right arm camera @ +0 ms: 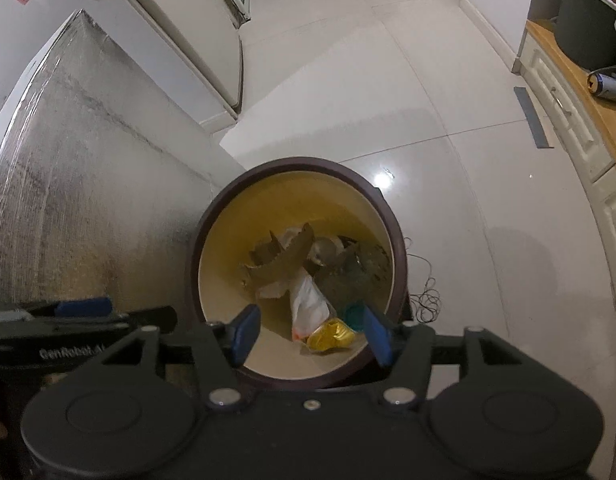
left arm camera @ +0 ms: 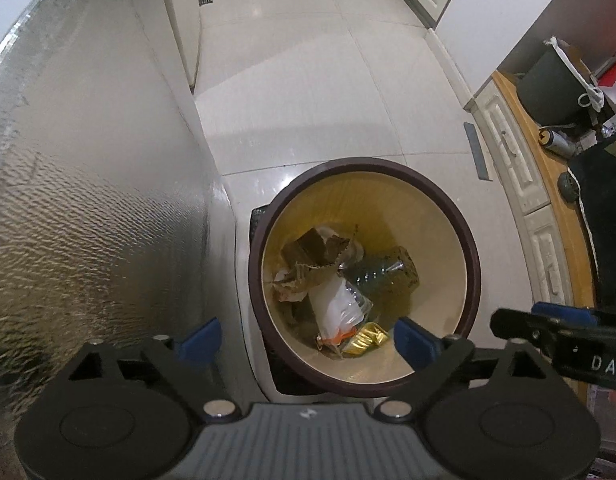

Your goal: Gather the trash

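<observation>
A round trash bin with a dark brown rim [left arm camera: 264,240] [right arm camera: 400,240] stands on the floor beside a foil-covered panel. Inside lie torn cardboard [left arm camera: 312,252] [right arm camera: 276,260], a clear plastic bottle [left arm camera: 380,276], a white plastic bag [left arm camera: 334,304] [right arm camera: 308,300] and a gold wrapper [left arm camera: 366,338] [right arm camera: 332,334]. My left gripper [left arm camera: 308,338] is open and empty above the bin's near left rim. My right gripper [right arm camera: 310,334] is open and empty above the bin's near edge. Each gripper shows at the side of the other's view [left arm camera: 548,324] [right arm camera: 84,308].
A silver foil-covered panel [left arm camera: 88,200] [right arm camera: 68,200] rises on the left. White tiled floor [left arm camera: 288,80] stretches ahead. On the right a white cabinet with a wooden top [left arm camera: 520,168] carries a black bag [left arm camera: 556,80] and a can [left arm camera: 554,140]. A thin wire [right arm camera: 426,296] lies by the bin.
</observation>
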`<state>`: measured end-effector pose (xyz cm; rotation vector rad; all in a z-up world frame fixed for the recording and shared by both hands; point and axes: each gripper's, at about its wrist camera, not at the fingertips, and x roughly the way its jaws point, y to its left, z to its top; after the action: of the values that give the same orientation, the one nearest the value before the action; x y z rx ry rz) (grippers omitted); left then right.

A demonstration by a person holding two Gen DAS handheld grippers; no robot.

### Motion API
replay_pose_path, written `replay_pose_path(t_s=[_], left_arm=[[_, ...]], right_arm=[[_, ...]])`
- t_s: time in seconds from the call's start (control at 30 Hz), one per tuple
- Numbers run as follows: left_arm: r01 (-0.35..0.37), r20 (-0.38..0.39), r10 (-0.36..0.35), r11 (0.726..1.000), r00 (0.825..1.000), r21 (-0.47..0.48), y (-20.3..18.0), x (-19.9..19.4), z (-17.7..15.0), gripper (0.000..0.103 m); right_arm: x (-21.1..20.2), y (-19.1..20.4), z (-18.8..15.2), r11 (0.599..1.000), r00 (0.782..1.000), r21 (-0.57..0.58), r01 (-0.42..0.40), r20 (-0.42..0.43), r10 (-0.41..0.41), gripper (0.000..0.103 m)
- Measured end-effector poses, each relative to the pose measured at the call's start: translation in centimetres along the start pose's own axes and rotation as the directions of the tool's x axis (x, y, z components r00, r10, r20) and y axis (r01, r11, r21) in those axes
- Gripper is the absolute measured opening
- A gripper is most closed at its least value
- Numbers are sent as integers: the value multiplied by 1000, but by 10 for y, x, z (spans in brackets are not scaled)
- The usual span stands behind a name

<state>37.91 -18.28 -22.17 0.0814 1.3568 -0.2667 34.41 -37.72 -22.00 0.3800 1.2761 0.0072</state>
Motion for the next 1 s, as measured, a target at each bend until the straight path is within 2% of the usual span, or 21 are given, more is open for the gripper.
replay_pose_path(t_s=[0.2,0.37,0.67,1.0], left_arm=[[-6,28,7,1000,1000,-10,-1,-20,-1,100],[0,84,1,1000,996,-17,-3,-52,-1,103],[-8,180,13,999,984,-32,-2,-121,-10,103],[-3,275,17,999,961,-51,9,-199,-39,103]], right_arm=[[-19,-1,-6,1000,1000,-18,4,19,-4,60],[-47,5,-4,998,998,-65,16,64,-12,67],[-112,26,4,991,988,-130,34,154,-14,78],[-183,52,-15,985,969,-156,66,244,-26,90]])
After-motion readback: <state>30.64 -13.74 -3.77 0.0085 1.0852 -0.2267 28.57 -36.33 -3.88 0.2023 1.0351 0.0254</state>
